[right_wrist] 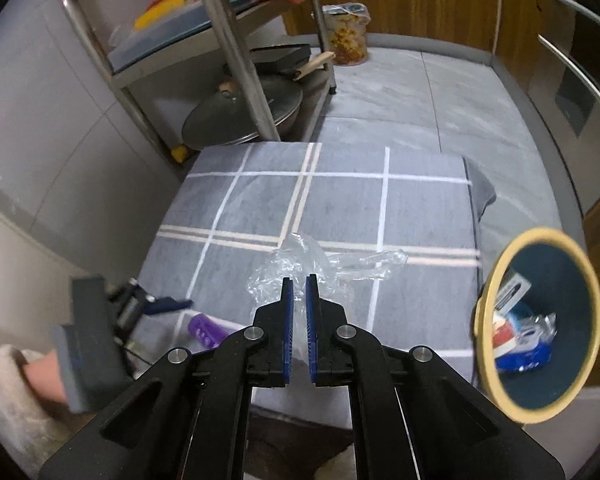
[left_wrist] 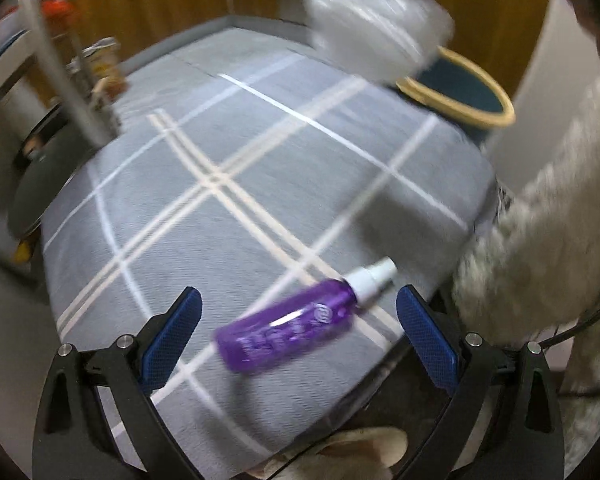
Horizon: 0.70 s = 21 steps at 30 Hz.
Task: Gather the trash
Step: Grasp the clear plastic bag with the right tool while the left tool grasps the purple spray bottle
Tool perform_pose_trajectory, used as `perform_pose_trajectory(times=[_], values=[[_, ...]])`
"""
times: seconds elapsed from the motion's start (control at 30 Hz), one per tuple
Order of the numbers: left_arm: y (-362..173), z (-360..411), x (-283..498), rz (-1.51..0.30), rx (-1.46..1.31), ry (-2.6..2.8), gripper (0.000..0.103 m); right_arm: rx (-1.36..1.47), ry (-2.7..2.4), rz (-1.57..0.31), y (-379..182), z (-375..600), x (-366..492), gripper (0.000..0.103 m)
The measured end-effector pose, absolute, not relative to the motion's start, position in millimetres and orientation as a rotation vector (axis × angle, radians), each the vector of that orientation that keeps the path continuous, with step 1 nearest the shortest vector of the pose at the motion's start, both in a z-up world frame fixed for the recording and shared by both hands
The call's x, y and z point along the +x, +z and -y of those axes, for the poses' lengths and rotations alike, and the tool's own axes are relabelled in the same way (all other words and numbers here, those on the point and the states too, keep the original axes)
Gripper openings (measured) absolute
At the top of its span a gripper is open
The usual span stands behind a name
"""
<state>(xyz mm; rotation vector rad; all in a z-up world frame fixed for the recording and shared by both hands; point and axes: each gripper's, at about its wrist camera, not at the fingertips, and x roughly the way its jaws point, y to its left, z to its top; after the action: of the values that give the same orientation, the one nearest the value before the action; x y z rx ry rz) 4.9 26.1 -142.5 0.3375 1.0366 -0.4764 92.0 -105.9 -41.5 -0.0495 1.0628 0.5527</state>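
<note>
The purple spray bottle [left_wrist: 290, 326] lies flat on the grey checked surface [left_wrist: 260, 152] near its front edge, long axis slanting, white nozzle pointing up and right in the left wrist view. It sits between the blue pads of the left tongs [left_wrist: 299, 311], which stand wide apart and do not touch it. The right tongs [right_wrist: 299, 280] are nearly together, clamped on a crumpled clear plastic bag [right_wrist: 300, 262] with a twisted tail trailing right. The bin [right_wrist: 540, 400], yellow-rimmed with wrappers inside, stands just off the surface's right edge. A metal shelf rack [right_wrist: 236, 52] crowds the far left corner; bare grey floor [right_wrist: 440, 92] lies open beyond the far edge.
</note>
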Motion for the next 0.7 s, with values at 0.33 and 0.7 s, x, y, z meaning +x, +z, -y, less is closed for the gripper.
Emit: perform_pose_trajectory(times=[0.33, 0.7], values=[[-181, -5, 20, -1.153, 0.483, -0.440, 0.067, -0.017, 0.548, -1.038, -42, 126, 96, 0.007], [-169, -6, 49, -1.146, 0.383, -0.369, 0.036, 0.033, 0.519, -1.027, -43, 155, 110, 0.007]])
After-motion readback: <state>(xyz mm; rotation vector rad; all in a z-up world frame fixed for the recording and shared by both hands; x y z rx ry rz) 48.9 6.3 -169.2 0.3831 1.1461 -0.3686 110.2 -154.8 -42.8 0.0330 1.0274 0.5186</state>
